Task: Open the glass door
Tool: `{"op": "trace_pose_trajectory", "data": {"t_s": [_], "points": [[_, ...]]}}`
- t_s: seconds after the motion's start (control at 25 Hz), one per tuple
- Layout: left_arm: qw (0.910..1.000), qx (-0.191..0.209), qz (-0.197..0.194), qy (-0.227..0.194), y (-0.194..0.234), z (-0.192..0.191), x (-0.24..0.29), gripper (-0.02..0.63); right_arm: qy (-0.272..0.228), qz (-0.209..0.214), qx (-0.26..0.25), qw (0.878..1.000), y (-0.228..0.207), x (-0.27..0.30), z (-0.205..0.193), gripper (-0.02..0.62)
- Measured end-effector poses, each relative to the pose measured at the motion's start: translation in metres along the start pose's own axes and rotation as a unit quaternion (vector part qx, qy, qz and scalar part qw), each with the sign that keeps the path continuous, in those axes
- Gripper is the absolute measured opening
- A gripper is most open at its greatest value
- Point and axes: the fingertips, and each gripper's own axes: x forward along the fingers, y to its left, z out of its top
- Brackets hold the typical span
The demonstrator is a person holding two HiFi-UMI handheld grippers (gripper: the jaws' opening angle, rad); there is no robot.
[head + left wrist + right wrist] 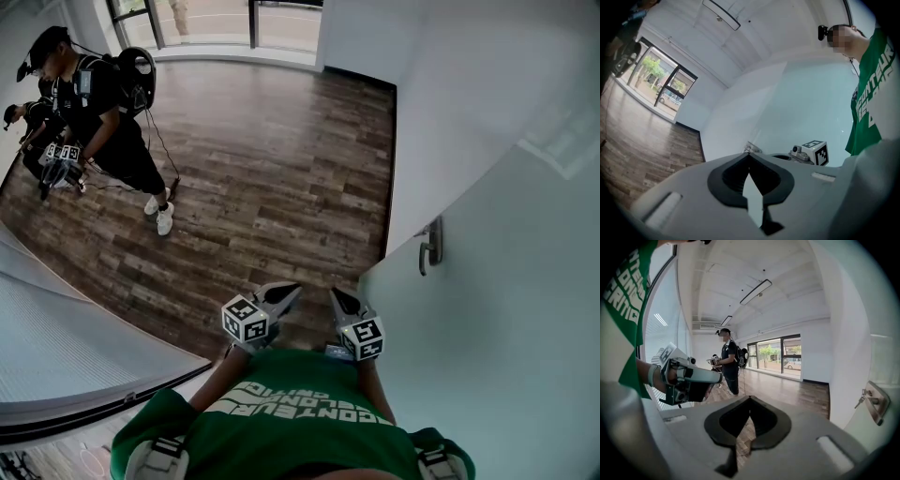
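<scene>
Looks like an open office or commercial unit. Laid with a wood-plank floor [281, 159] and walled in plain white [441, 94]. Lit from a high white ceiling by long strip lights [755, 291]. Fronted at the far end by tall dark-framed windows [774, 355] giving onto trees [651, 68]. Closed on one side by a frosted glass door [506, 319] with a metal handle [431, 246]. Shared with a second person [103, 112] wearing a backpack rig.

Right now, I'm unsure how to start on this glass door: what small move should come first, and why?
Probably reach the right hand-held gripper forward and rightward toward the door handle, parting its jaws on the way. It sits shut and empty, well apart from the handle, which lies on its side.
</scene>
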Motion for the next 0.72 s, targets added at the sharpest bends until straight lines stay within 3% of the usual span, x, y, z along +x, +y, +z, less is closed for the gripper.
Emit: {"op": "trace_pose_trajectory", "data": {"t_s": [0.72], "points": [[1.0, -0.003, 0.007, 0.003, -0.008, -0.003, -0.003, 0.003, 0.01, -0.001, 0.001, 1.0, -0.002, -0.012, -0.006, -0.008]]}}
